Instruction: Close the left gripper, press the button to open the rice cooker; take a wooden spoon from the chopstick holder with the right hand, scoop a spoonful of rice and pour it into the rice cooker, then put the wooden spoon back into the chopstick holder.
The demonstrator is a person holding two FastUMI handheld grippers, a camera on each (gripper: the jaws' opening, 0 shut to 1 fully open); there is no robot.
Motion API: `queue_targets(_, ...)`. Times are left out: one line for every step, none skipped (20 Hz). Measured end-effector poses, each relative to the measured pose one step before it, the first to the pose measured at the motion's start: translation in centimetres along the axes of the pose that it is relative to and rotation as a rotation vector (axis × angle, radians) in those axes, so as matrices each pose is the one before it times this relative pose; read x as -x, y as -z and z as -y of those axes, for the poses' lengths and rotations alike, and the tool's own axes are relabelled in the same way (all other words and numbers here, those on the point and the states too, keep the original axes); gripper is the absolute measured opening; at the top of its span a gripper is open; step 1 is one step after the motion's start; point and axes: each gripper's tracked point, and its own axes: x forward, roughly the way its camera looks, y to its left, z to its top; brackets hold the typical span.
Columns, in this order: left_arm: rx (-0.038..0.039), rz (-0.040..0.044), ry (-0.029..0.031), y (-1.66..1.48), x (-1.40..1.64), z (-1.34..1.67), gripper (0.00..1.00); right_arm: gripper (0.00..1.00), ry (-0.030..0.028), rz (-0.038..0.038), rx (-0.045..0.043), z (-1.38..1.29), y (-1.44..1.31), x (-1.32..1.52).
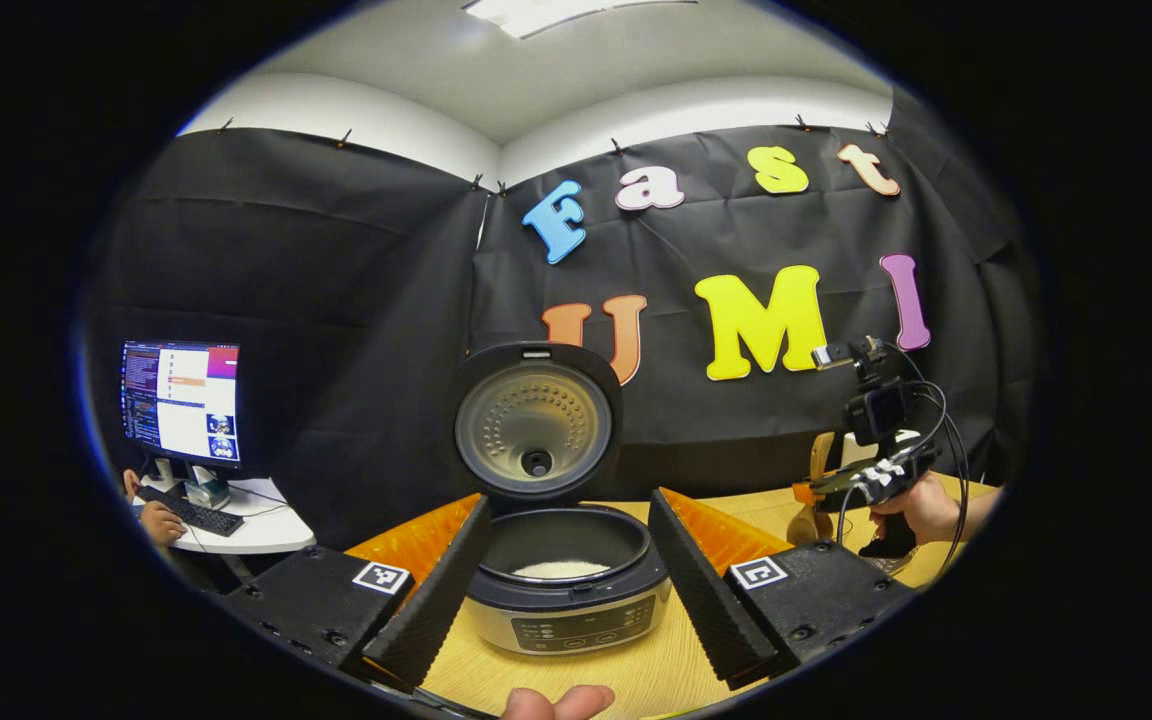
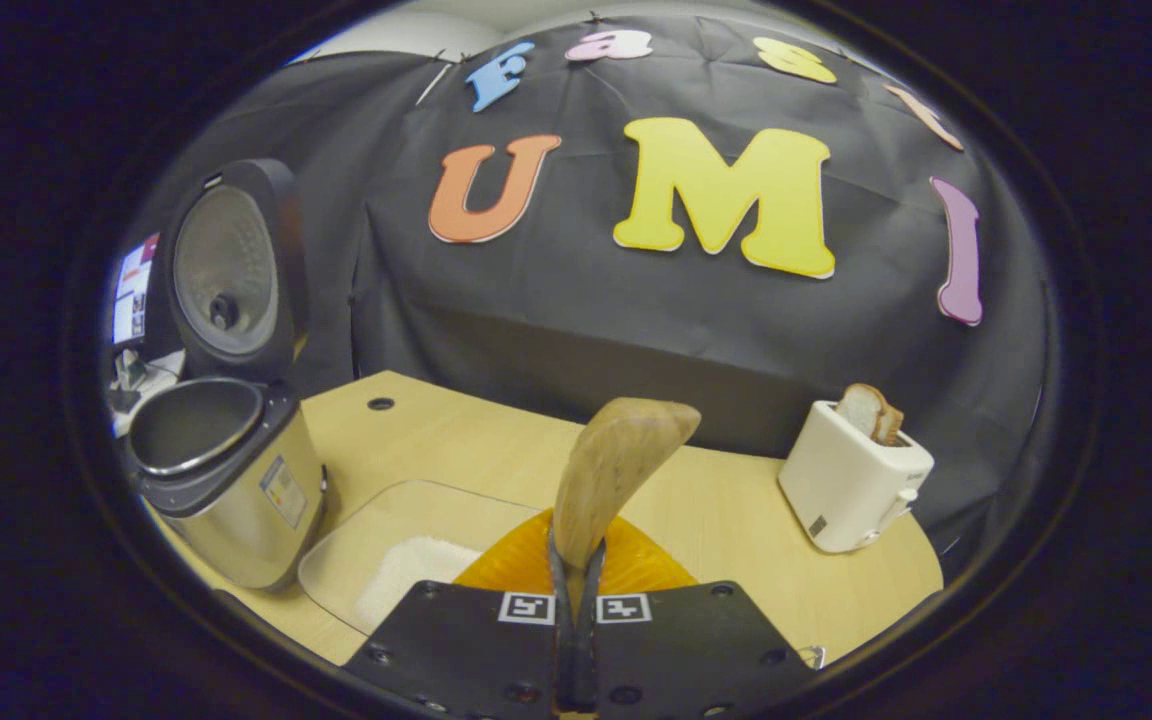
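Wooden table (image 2: 436, 440) under black cloth. Cooker (image 1: 566, 580) open, lid up, rice in the pot, framed between wide-spread left gripper (image 1: 566, 600) fingers, holding nothing. Right gripper (image 2: 576, 620) clamped on spoon (image 2: 616, 465), above rice tray (image 2: 386, 560). Toaster (image 2: 851, 480) at right.

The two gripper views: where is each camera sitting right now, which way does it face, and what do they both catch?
Left gripper view: rides the left gripper, open, facing the open rice cooker head-on; a fingertip shows below, the right gripper off to the side.
Right gripper view: rides the right gripper, shut on the wooden spoon, facing the booth wall across the table; toaster on one side, rice tray below.
Shared: rice cooker, its lid up.
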Motion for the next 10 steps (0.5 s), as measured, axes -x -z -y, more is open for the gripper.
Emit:
queue_targets(-0.00006, -0.00395, 0.00320, 0.023, 0.054, -0.013, 1.00, 0.00, 0.02310, -0.01146, 0.02665, 0.132, 0.521, -0.131)
queue_targets(-0.00158, -0.00134, -0.00211, 0.004, 0.048, -0.088, 1.00, 0.00, 0.00868, -0.01021, 0.01542, -0.137, 0.439, -0.036)
queue_targets(-0.00156, -0.00117, -0.00289, 0.020, 0.045, -0.184, 1.00, 0.00, 0.01055, -0.00198, 0.01139, -0.360, 0.313, 0.102)
queue_targets(-0.00065, -0.00022, -0.00170, 0.043, 0.039, -0.089, 1.00, 0.00, 0.01439, 0.00879, 0.01320, -0.285, -0.109, 0.143)
queue_targets(0.00162, 0.00065, -0.00338, -0.031, -0.058, -0.247, 1.00, 0.00, 0.00291, 0.00049, 0.00809, -0.480, 0.171, 0.020)
queue_targets(0.00572, 0.00068, -0.00688, 0.008, -0.004, -0.249, 1.00, 0.00, -0.00331, -0.00141, 0.00119, -0.554, 0.104, -0.177)
queue_targets(0.00880, -0.00181, -0.00333, -0.014, 0.074, -0.213, 1.00, 0.00, -0.00191, -0.00352, -0.00567, -0.672, 0.133, -0.004)
queue_targets(0.00916, -0.00131, 0.00037, -0.009, 0.008, -0.121, 1.00, 0.00, -0.00580, -0.00265, -0.00433, -0.705, 0.076, 0.028)
queue_targets(0.00793, 0.00046, -0.00178, -0.098, 0.032, -0.234, 1.00, 0.00, -0.00824, -0.00204, -0.00500, -0.730, 0.019, -0.039)
queue_targets(0.00601, 0.00080, -0.00374, -0.104, 0.071, -0.298, 1.00, 0.00, -0.00992, -0.00322, -0.01056, -0.778, 0.027, 0.001)
